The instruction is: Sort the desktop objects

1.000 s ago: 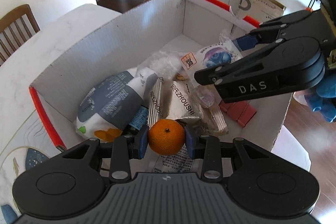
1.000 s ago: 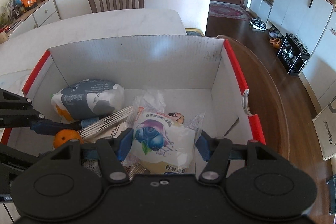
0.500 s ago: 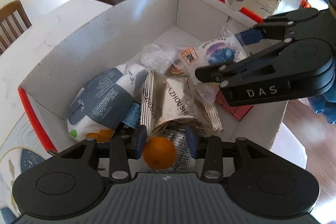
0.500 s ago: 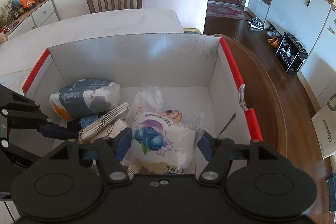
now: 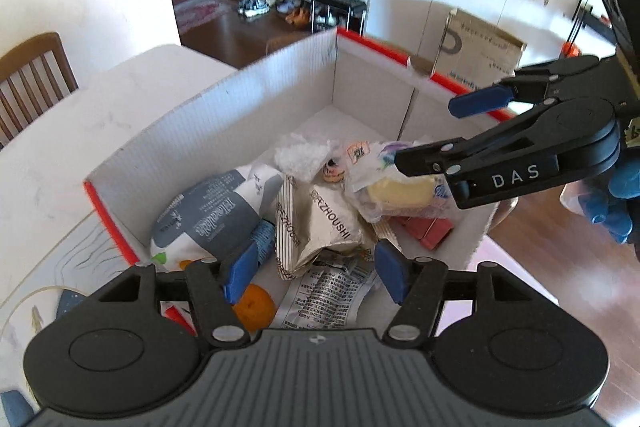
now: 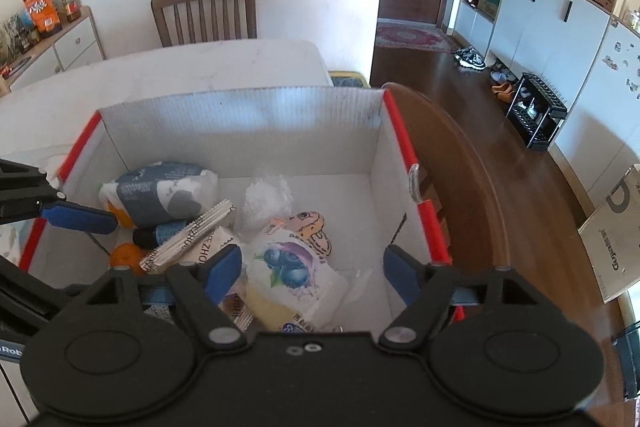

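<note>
An open white box with red rims (image 5: pixel 200 131) (image 6: pixel 240 131) holds several snack packets. My left gripper (image 5: pixel 314 273) hangs over its near end, jaws opening, nothing between the pads. The orange (image 5: pixel 254 307) (image 6: pixel 126 255) lies loose in the box beside and below the left pad. My right gripper (image 6: pixel 312 271) (image 5: pixel 448 131) hovers over the other end, jaws also opening. The blueberry packet (image 6: pixel 292 267) (image 5: pixel 396 187) lies in the box below them, untouched by the pads. One of the left gripper's fingers (image 6: pixel 78 219) shows at the left of the right wrist view.
In the box lie a grey-white bag (image 5: pixel 208 219), a silver packet (image 5: pixel 320 227), a clear plastic bag (image 6: pixel 266 199) and a red item (image 5: pixel 424 231). The box stands on a white table (image 6: pixel 160 75) with a chair (image 6: pixel 204 11) behind. A blue-gloved hand (image 5: pixel 616 203) holds the right gripper.
The left gripper let go of the orange, which dropped into the box, then widened and rose. The right gripper's jaws spread away from the blueberry packet and lifted.
</note>
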The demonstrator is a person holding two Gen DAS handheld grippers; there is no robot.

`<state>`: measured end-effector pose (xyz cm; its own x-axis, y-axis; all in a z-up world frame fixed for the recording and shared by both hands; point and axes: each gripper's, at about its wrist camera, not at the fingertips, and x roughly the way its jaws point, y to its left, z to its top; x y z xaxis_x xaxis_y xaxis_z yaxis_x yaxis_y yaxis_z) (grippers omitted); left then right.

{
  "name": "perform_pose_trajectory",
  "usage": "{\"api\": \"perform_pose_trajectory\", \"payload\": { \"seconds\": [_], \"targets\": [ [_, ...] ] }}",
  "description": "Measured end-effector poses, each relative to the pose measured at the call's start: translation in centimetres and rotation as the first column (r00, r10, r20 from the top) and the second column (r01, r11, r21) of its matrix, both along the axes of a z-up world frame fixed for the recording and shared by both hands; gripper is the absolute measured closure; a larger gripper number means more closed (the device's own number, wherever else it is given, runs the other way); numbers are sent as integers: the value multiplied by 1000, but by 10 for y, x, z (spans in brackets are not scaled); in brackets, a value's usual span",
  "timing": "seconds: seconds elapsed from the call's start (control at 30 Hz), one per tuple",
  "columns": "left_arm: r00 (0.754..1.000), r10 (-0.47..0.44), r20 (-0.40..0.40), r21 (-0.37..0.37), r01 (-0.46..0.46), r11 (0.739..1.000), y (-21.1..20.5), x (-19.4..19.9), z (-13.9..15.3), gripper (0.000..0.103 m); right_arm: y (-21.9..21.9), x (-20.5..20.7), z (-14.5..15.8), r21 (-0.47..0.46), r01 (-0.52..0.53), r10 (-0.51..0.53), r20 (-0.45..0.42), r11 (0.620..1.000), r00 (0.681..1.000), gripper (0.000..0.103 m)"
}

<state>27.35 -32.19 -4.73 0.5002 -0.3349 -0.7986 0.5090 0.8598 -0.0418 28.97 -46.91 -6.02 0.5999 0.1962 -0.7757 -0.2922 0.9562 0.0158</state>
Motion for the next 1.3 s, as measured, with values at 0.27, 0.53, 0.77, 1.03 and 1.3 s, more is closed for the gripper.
{"api": "perform_pose_trajectory", "payload": {
  "seconds": [0.27, 0.53, 0.77, 1.03, 1.3],
  "targets": [
    [996, 57, 75, -83, -51, 995, 25, -17, 26, 34, 8, -30, 28, 30, -12, 10, 60, 999, 998, 22],
    [989, 82, 125, -143, -64, 988, 50, -36, 47, 20, 29, -60, 53, 45, -22, 17, 118, 999, 993, 20],
    [987, 79, 137, -173, -55, 983, 68, -53, 55, 11, 45, -86, 67, 64, -14, 4, 150, 998, 989, 18],
    [982, 98, 159, -183, -69, 981, 81, -66, 59, 0, 49, -111, 74, 91, 16, -31, 176, 996, 984, 13],
    [975, 115, 189, -173, -82, 981, 88, -74, 64, 0, 53, -138, 84, 111, 14, -39, 227, 994, 973, 2]
  ]
}}
